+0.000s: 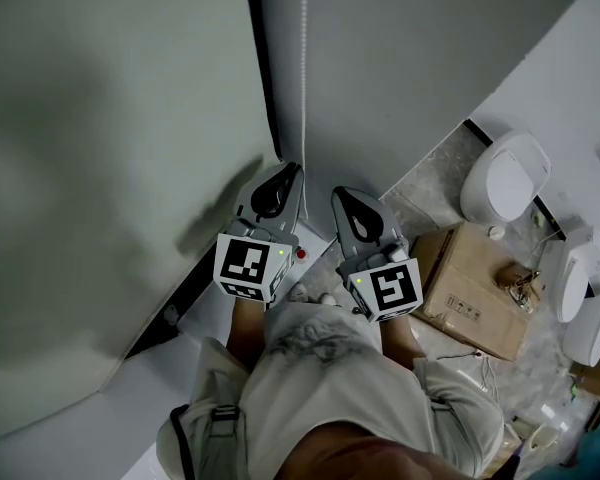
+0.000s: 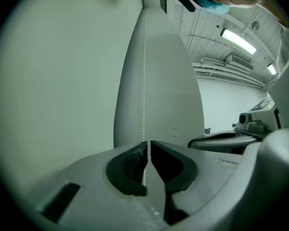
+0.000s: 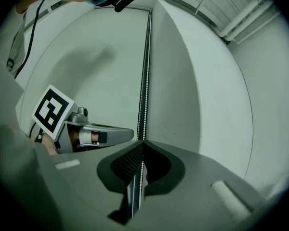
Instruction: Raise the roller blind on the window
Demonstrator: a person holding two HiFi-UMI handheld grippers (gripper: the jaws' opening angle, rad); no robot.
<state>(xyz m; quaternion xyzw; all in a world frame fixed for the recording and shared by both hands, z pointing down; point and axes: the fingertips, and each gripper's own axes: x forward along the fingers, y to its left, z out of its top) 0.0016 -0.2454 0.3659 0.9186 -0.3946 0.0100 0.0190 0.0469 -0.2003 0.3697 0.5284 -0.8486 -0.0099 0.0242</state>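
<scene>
The pale roller blind (image 1: 110, 168) hangs down over the window at the left. Beside it a white bead chain (image 1: 303, 68) runs down the wall corner. Both grippers point level at the chain, side by side. My left gripper (image 1: 292, 170) holds its jaws a narrow slit apart; the chain (image 2: 144, 81) passes through the slit (image 2: 147, 143) and the pads do not press on it. My right gripper (image 1: 341, 194) has its tips together (image 3: 143, 142) on the chain (image 3: 145, 71), whose two strands run down between the pads. The left gripper's marker cube (image 3: 52, 110) shows in the right gripper view.
A white window sill (image 1: 215, 323) lies below the blind. On the floor at the right stand a white toilet (image 1: 505, 178), a cardboard box (image 1: 475, 288) and further white fixtures (image 1: 580, 293). A grey wall (image 1: 400, 58) is right of the chain.
</scene>
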